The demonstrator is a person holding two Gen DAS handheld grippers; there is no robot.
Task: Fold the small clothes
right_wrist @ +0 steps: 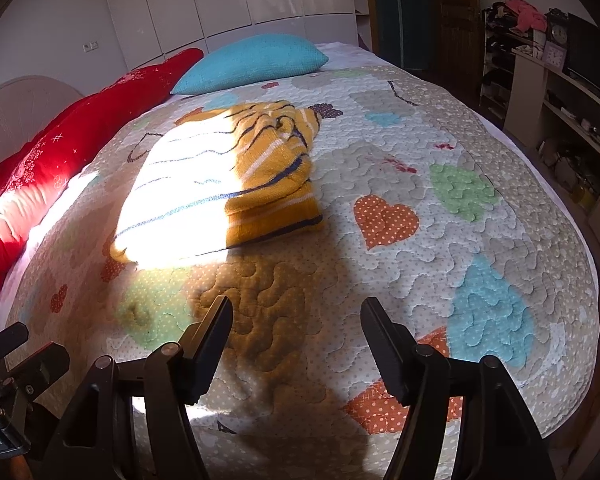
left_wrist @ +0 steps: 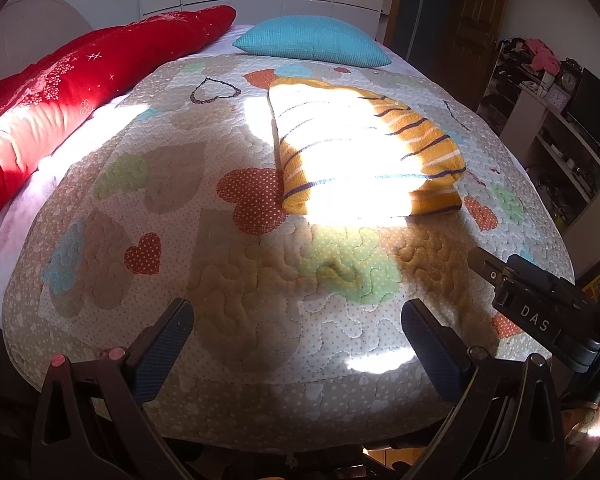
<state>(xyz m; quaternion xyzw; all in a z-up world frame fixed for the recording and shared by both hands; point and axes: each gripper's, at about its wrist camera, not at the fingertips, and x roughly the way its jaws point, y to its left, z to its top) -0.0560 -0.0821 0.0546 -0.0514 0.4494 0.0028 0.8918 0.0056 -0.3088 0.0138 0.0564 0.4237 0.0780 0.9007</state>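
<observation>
Quilted bed [left_wrist: 260, 288], striped sweater [left_wrist: 364, 148] beyond gripper [left_wrist: 298, 344].

Folded yellow striped sweater [left_wrist: 364, 148] on quilt [left_wrist: 260, 288]

Left tool [left_wrist: 298, 324]: two black fingers [left_wrist: 168, 340], each faced with a dark blue ribbed pad; black triangular link arms behind them, pinned with round pivots, the two on the left pink-red, those on the right dark metal. Right tool [right_wrist: 296, 336]: black fingers [right_wrist: 210, 340] with plain dark inner faces, black link arms, grey round pivot pins. In the left wrist view the right tool's body shows as a black block with small screws and white letters "DAS". No skin or sleeve visible.
</observation>
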